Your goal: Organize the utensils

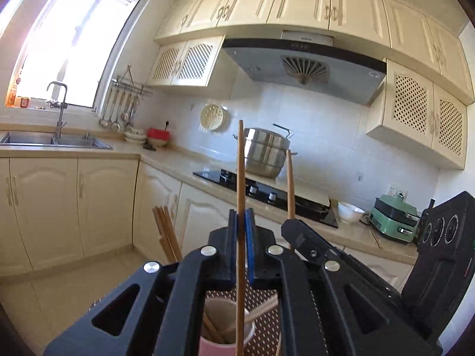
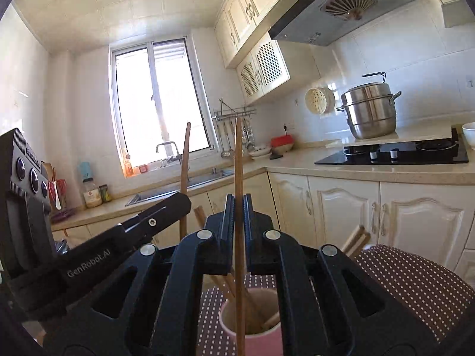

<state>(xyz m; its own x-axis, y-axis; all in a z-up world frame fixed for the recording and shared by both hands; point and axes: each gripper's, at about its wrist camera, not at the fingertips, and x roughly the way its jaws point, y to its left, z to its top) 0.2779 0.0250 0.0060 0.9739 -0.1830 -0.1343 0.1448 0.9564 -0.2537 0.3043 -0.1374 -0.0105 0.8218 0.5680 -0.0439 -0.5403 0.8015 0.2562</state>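
Your left gripper (image 1: 241,225) clamps one chopstick (image 1: 240,178) upright above the pink cup (image 1: 225,326) holding other chopsticks. Right wrist view: your right gripper (image 2: 237,210) pinches another chopstick (image 2: 238,172) over that cup (image 2: 252,323).

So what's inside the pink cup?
Wooden chopsticks lean inside the pink cup, resting against its rim. The cup's bottom can't be seen, and the gripper frames cover part of it, so I can't count them or tell what else is in there.
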